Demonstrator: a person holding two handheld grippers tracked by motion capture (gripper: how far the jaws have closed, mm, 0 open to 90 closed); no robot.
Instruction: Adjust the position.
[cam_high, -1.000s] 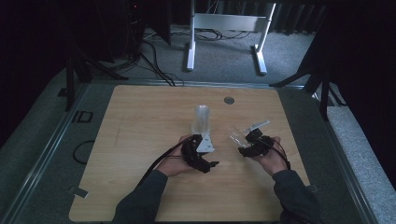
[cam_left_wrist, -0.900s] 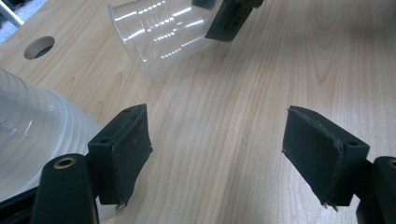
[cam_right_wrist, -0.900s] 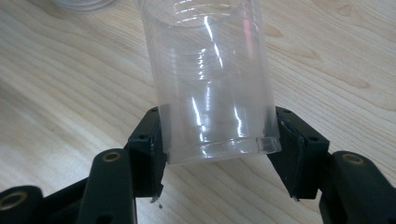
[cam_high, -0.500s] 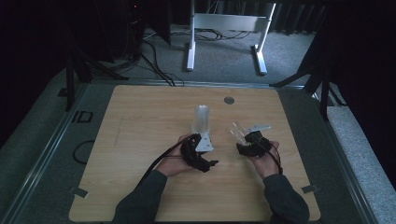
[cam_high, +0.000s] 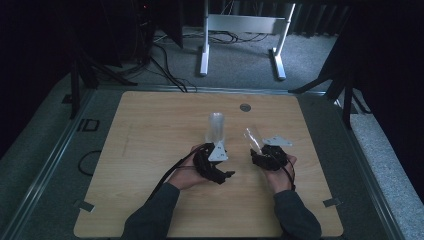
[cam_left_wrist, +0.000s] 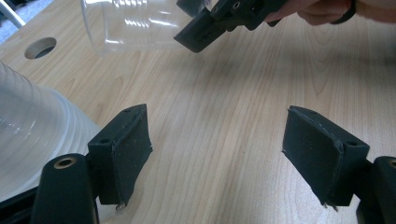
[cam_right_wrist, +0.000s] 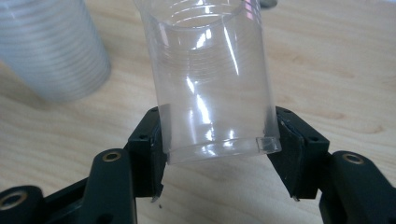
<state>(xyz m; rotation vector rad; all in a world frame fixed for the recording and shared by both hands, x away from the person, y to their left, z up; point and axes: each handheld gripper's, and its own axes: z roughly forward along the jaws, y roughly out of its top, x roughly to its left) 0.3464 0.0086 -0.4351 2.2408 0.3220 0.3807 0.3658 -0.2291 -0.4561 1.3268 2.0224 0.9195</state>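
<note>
Pale woodgrain table (cam_high: 150, 150), ribbed clear cup (cam_right_wrist: 210, 70) between right tongs (cam_right_wrist: 217, 154).

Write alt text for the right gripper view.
The right gripper grips a clear plastic cup near its rim between black jaws, over a light wooden table. A stack of ribbed translucent plastic cups stands at upper left.

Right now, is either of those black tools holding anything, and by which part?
The right tool grips a single clear plastic cup across its base end. The left tool is open and holds nothing, beside the cup stack.
</note>
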